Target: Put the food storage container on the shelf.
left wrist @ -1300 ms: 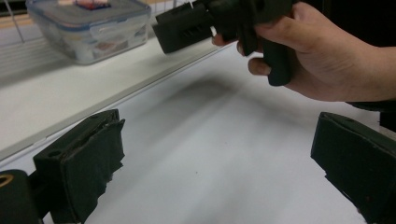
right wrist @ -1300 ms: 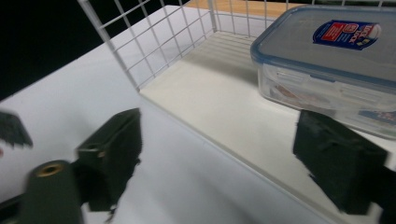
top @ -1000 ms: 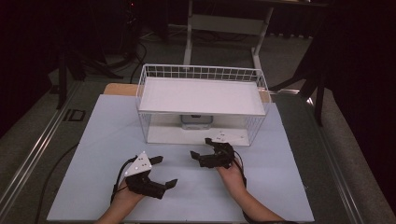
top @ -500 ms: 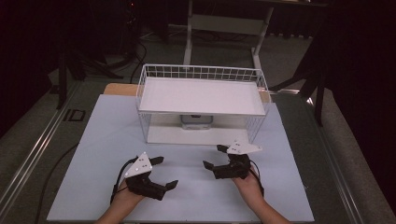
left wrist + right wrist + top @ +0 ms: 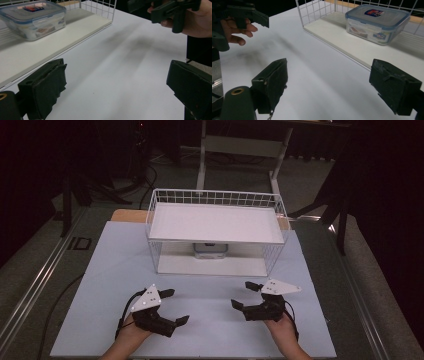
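Observation:
My left gripper (image 5: 176, 306) hovers open over the white table board (image 5: 110, 270) at the near left, holding nothing. My right gripper (image 5: 241, 295) is open too, at the near right, its jaws pointing left toward the other one. Both stand in front of a white wire rack (image 5: 215, 222) and apart from it. On the rack's bottom shelf sits a clear lidded plastic box (image 5: 211, 251). The left gripper view shows wide-apart jaws of the left gripper (image 5: 117, 87) and the box (image 5: 32, 20) far left. In the right gripper view the right gripper (image 5: 332, 85) is empty, the box (image 5: 378, 22) beyond it.
The rack's upper shelf (image 5: 215, 215) is a flat white panel inside a wire rim. A hand (image 5: 197, 22) holding the other gripper shows at top right of the left gripper view, and a hand (image 5: 235, 30) at top left of the right gripper view. Dark floor and stands surround the table.
My right gripper has moved right and back toward the near edge, away from the rack's front. The left gripper has stayed almost still. Both stay open.

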Available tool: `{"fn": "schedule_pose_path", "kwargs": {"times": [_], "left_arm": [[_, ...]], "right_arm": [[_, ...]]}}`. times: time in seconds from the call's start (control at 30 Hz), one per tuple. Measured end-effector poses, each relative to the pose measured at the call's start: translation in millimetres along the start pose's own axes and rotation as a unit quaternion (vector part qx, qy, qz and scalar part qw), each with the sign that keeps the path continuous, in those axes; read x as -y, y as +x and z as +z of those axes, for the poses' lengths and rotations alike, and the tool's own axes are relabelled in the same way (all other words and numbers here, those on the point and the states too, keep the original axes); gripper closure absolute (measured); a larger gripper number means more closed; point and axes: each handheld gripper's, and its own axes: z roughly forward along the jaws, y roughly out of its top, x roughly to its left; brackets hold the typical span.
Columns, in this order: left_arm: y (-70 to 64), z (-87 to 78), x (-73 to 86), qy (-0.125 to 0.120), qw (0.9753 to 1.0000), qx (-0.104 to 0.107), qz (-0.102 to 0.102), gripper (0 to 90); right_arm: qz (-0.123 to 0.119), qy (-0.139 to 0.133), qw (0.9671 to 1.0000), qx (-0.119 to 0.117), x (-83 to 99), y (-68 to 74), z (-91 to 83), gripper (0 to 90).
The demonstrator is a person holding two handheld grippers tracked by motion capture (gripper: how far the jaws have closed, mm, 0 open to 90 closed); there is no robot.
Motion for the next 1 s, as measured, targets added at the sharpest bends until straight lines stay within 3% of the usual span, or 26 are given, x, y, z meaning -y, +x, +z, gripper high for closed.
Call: {"fn": "schedule_pose_path", "kwargs": {"times": [0.3,0.53,0.8,1.0], "left_arm": [[-7.1,-12.8,5.2,0.011,0.9997,0.008,0.021,3.3],[-11.5,-20.6,6.5,0.01,0.9996,0.014,0.022,3.3],[-14.1,-30.1,16.0,0.009,0.9997,0.014,0.019,3.3],[-11.5,-31.9,23.1,0.006,0.9998,0.012,0.015,3.0]], "right_arm": [[-0.003,-0.007,0.9999,0.011,3.4,1.7,-19.8,15.5],[-0.023,-0.006,0.9995,0.021,9.0,6.0,-28.2,15.5],[-0.008,-0.004,0.9999,0.014,24.2,2.3,-34.6,15.4],[-0.007,0.003,0.9995,0.031,31.6,-4.0,-36.8,14.7]]}}
